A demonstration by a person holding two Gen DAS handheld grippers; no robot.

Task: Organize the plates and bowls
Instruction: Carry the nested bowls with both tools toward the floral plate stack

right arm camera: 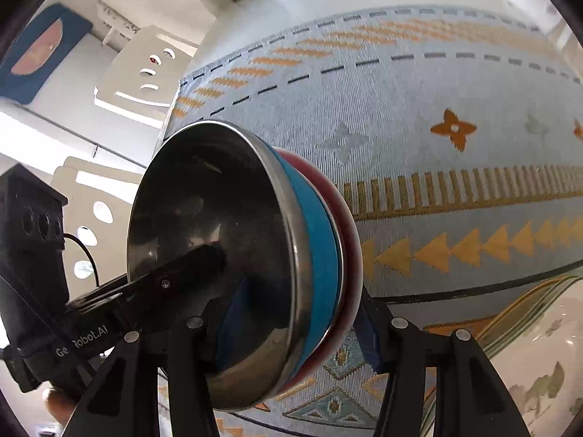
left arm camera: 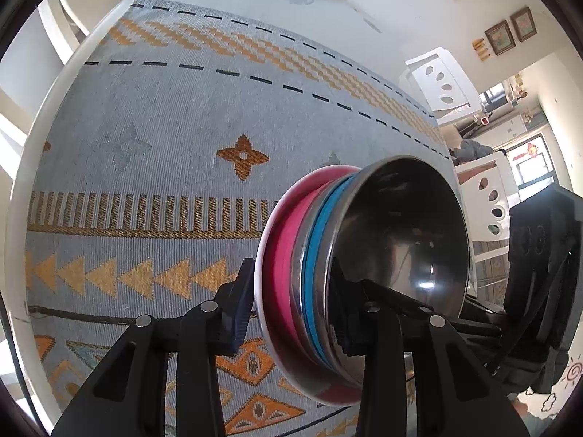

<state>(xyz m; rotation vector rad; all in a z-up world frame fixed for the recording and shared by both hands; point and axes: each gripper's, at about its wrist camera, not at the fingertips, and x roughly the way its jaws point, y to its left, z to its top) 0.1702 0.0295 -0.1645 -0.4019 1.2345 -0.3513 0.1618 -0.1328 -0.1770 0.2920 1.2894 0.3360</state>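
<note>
Both grippers are clamping one nested stack: a shiny steel bowl [left arm camera: 400, 240] inside a blue-sided bowl [left arm camera: 317, 273], on a pink plate with a white rim [left arm camera: 280, 255]. The left gripper [left arm camera: 291, 313] is gripping it at lower centre of its frame, the right gripper [right arm camera: 295, 313] likewise, above a patterned grey-and-orange woven tablecloth [left arm camera: 164, 145].

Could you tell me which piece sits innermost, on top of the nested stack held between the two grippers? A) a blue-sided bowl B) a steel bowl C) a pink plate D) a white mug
B: the steel bowl shows its open shiny inside, with the blue band and pink plate behind it.
</note>
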